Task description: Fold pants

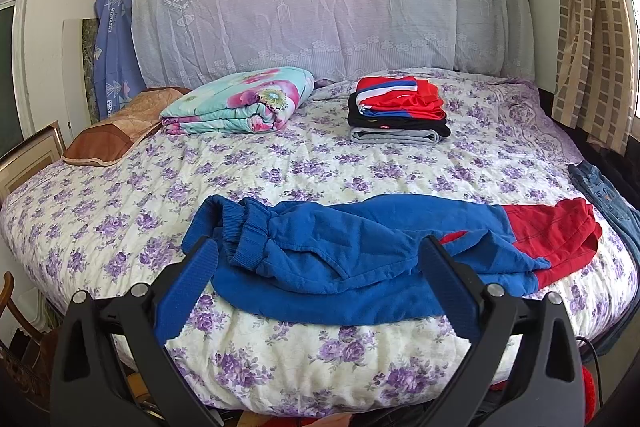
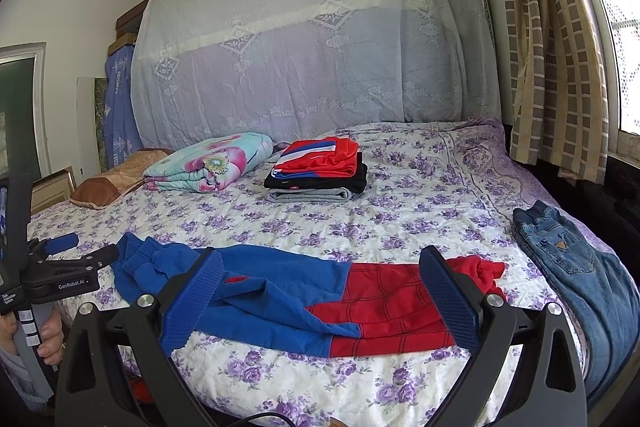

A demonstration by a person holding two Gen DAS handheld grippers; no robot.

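Blue-and-red pants (image 1: pixel 360 259) lie rumpled crosswise at near edge of bed (image 1: pixel 320 167), unfolded. Left gripper (image 1: pixel 316 255) and right gripper (image 2: pixel 320 267): jaws spread wide, empty, hovering short of cloth. Step judged: approach before first grasp. Next move calls for pinching waistband and cuff ends, then straightening.

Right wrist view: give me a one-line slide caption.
Open right gripper hovers over blue-and-red pants laid flat across a floral bedspread, jeans at right, folded clothes behind.
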